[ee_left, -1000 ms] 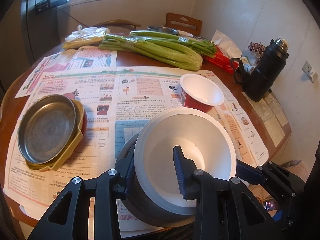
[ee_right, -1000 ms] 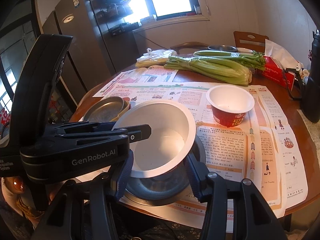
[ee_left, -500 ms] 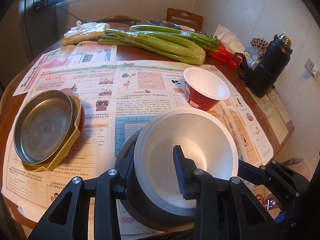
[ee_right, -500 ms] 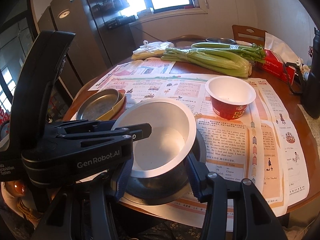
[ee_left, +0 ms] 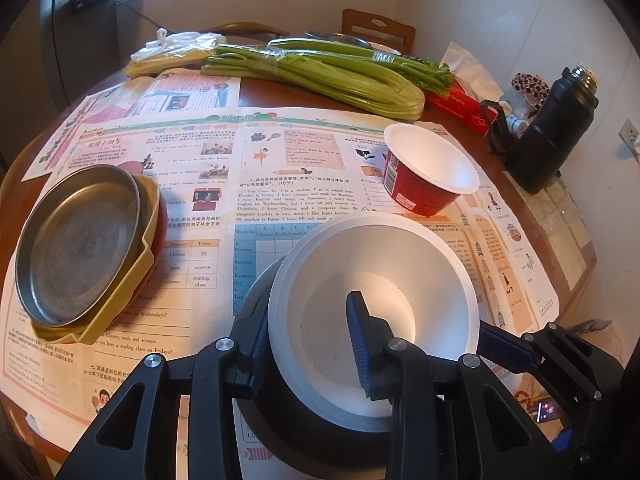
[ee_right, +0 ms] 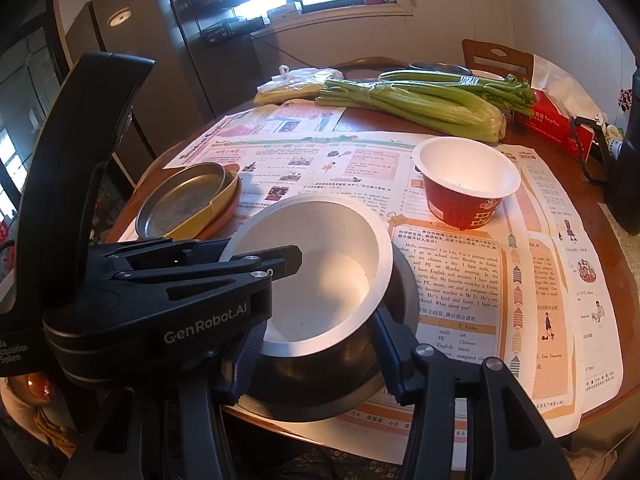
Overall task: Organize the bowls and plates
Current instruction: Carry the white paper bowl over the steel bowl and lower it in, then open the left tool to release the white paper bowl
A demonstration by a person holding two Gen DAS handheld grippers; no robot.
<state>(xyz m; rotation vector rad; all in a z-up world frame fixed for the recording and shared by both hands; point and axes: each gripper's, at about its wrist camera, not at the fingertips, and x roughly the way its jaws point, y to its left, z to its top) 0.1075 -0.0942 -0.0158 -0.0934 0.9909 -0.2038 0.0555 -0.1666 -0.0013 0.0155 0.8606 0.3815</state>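
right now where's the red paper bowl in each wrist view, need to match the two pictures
Left wrist: the red paper bowl sits right of centre, beyond the white bowl that the left gripper holds.
Right wrist: the red paper bowl sits upper right of centre, beyond the same white bowl.
Shared landmark: the celery bunch lies behind it in both.
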